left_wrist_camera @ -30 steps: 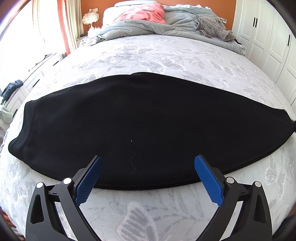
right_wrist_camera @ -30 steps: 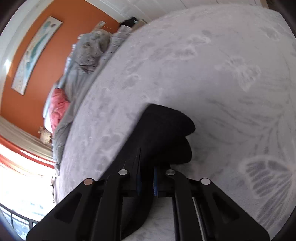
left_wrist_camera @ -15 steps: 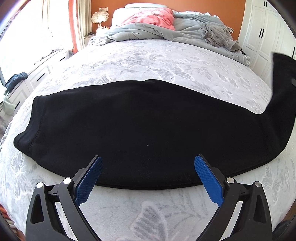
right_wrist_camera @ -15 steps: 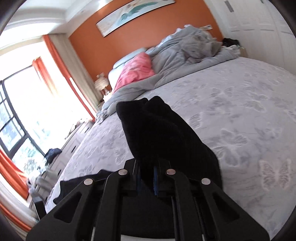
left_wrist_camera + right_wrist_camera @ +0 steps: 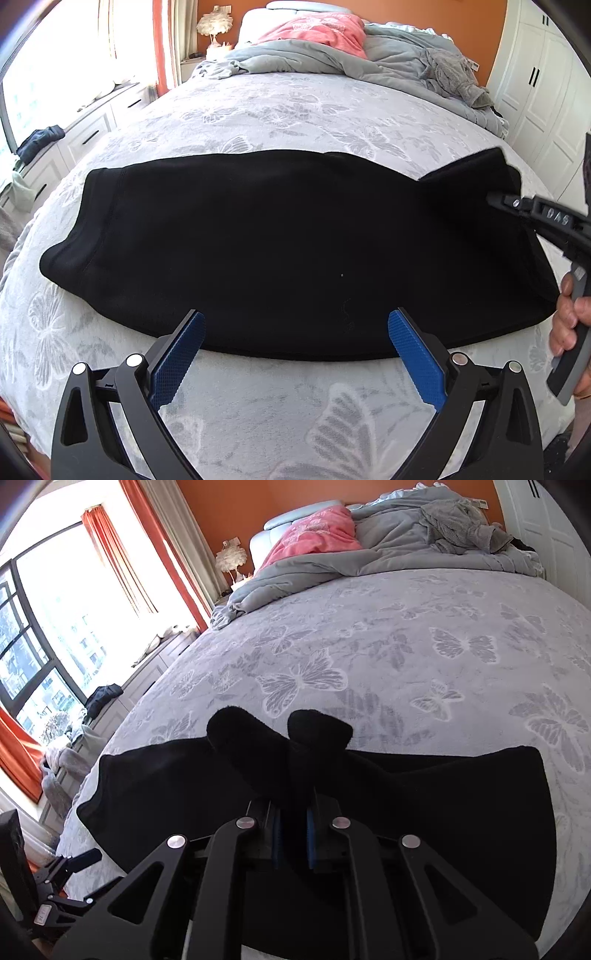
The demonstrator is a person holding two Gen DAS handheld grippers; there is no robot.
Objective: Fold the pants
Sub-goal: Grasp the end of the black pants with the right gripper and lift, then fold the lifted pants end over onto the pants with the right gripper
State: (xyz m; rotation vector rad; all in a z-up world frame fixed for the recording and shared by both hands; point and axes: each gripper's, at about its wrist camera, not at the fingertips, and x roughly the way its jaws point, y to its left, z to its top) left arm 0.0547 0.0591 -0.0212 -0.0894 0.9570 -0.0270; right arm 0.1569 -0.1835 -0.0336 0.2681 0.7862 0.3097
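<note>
Black pants [image 5: 266, 243] lie flat across a grey butterfly-print bed, waistband end at the left. My left gripper [image 5: 293, 354] is open and empty, just in front of the pants' near edge. My right gripper [image 5: 293, 834] is shut on the leg ends of the pants [image 5: 280, 738], held above the cloth and folded back over the rest of the garment. It also shows in the left wrist view [image 5: 495, 201] at the right, over the folded-back leg part. The pads are mostly hidden by the cloth.
A rumpled grey duvet [image 5: 388, 62] and pink pillow [image 5: 317, 31] lie at the head of the bed. White wardrobe doors [image 5: 539, 85] stand at the right. A low white cabinet [image 5: 85, 125] under the window is at the left.
My right gripper has carried the leg ends up and leftward over the pants, making a fold at the right. The left gripper stayed open and has hardly moved.
</note>
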